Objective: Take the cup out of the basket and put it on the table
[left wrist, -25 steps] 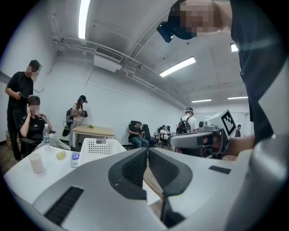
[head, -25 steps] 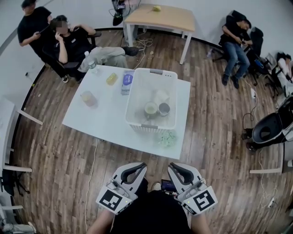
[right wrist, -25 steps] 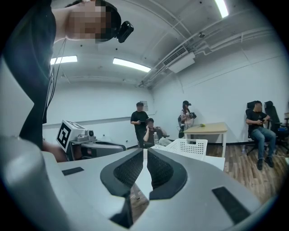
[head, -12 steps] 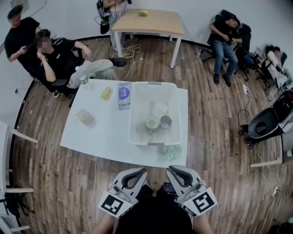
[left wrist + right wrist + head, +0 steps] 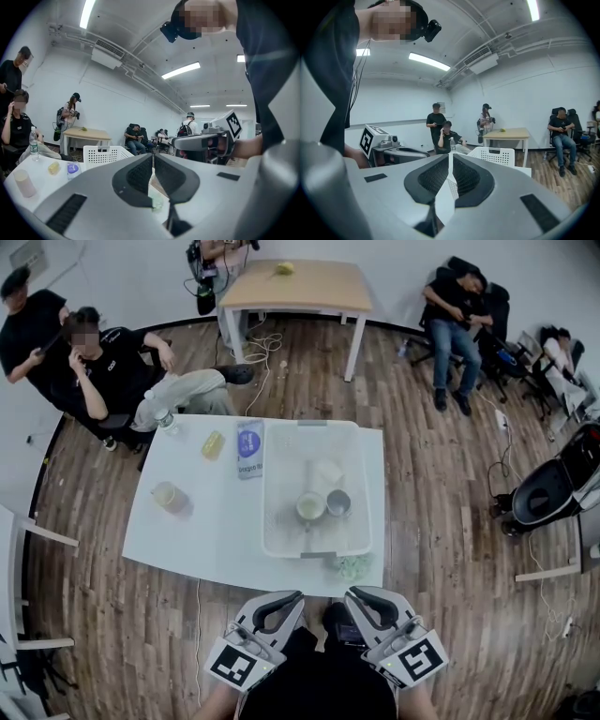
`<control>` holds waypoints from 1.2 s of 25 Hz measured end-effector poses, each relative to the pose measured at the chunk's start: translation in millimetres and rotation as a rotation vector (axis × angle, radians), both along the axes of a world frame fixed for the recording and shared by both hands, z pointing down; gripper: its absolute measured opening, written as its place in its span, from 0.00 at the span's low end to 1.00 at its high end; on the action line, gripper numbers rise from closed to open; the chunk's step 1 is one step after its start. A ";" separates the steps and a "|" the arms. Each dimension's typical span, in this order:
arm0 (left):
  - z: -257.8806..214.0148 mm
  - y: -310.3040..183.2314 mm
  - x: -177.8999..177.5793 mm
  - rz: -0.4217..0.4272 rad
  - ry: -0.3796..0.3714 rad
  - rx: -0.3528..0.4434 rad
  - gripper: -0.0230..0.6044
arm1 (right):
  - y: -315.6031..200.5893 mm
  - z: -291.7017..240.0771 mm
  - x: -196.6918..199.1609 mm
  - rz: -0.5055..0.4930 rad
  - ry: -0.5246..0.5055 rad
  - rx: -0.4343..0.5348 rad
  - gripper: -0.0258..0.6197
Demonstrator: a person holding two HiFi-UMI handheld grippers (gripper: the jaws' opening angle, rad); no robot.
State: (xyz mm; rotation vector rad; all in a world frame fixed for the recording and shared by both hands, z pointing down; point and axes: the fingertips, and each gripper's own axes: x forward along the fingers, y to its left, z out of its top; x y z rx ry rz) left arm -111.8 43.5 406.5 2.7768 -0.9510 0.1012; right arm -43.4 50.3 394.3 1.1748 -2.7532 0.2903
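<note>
The white slatted basket (image 5: 278,521) stands on the right half of the white table (image 5: 206,531). Inside it sit a cream cup (image 5: 310,506), a grey cup (image 5: 338,502) and a white item (image 5: 326,474) behind them. My left gripper (image 5: 292,596) and right gripper (image 5: 352,595) hover side by side off the table's near edge, short of the basket. Both are shut with nothing between the jaws. The left gripper view shows its closed jaws (image 5: 153,161) and the basket (image 5: 105,153) beyond. In the right gripper view the closed jaws (image 5: 450,161) point at the basket (image 5: 499,154).
On the table lie a pinkish tumbler (image 5: 169,495), a yellow item (image 5: 213,443), a blue packet (image 5: 249,448), a water bottle (image 5: 165,420) and a green crumpled thing (image 5: 353,566) at the near right corner. Seated people, a wooden table (image 5: 298,282) and chairs ring the room.
The table and basket have drawn nearer and squared up in the head view as I moved toward them. Both grippers stayed shut and empty.
</note>
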 end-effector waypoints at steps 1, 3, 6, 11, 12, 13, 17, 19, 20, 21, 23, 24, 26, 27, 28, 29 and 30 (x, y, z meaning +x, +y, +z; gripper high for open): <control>-0.5 -1.5 1.7 -0.005 -0.003 0.003 0.07 | -0.8 -1.8 -0.5 -0.019 -0.013 0.006 0.11; -1.1 -4.8 5.6 -0.013 -0.009 0.002 0.07 | -3.4 -7.6 -2.9 -0.064 -0.029 0.032 0.10; -3.9 -16.6 14.3 -0.022 -0.019 0.001 0.07 | -17.9 -11.4 0.7 -0.089 -0.016 0.072 0.11; -12.4 -35.5 35.1 -0.036 -0.034 0.007 0.07 | -41.8 -16.7 14.0 -0.105 -0.037 0.086 0.11; -12.0 -37.2 41.5 -0.036 -0.038 0.005 0.07 | -44.3 -15.6 18.9 -0.107 -0.041 0.084 0.11; -11.3 -39.0 48.2 -0.037 -0.039 0.002 0.07 | -46.6 -13.9 24.1 -0.108 -0.043 0.081 0.11; -12.4 -48.1 73.5 -0.059 -0.031 -0.012 0.07 | -53.3 -11.5 40.7 -0.141 -0.049 0.080 0.10; -12.1 -52.6 86.8 -0.068 -0.045 -0.014 0.07 | -55.7 -14.5 48.2 -0.161 -0.078 0.077 0.10; -11.3 -54.7 93.5 -0.074 -0.051 -0.015 0.07 | -56.7 -15.1 52.1 -0.172 -0.094 0.072 0.10; -10.1 -56.7 99.8 -0.082 -0.055 -0.016 0.07 | -57.8 -14.9 55.9 -0.184 -0.108 0.068 0.10; -6.4 -58.9 110.0 -0.102 -0.066 -0.020 0.07 | -59.8 -12.5 63.1 -0.204 -0.129 0.058 0.10; -4.0 -59.2 114.0 -0.111 -0.072 -0.025 0.07 | -60.4 -10.5 66.7 -0.213 -0.139 0.048 0.10; -0.1 -59.6 119.0 -0.130 -0.077 -0.044 0.07 | -61.4 -7.4 72.9 -0.232 -0.160 0.027 0.09; 1.1 -60.2 119.8 -0.135 -0.078 -0.054 0.07 | -62.4 -7.1 74.7 -0.241 -0.169 0.021 0.08; 2.0 -61.5 119.5 -0.136 -0.082 -0.060 0.07 | -63.8 -7.2 75.7 -0.249 -0.174 0.017 0.08; 2.8 -63.5 118.3 -0.135 -0.087 -0.063 0.07 | -65.6 -7.0 76.0 -0.254 -0.176 0.015 0.08; 3.7 -66.1 116.4 -0.135 -0.092 -0.064 0.07 | -67.6 -6.7 75.8 -0.256 -0.177 0.015 0.08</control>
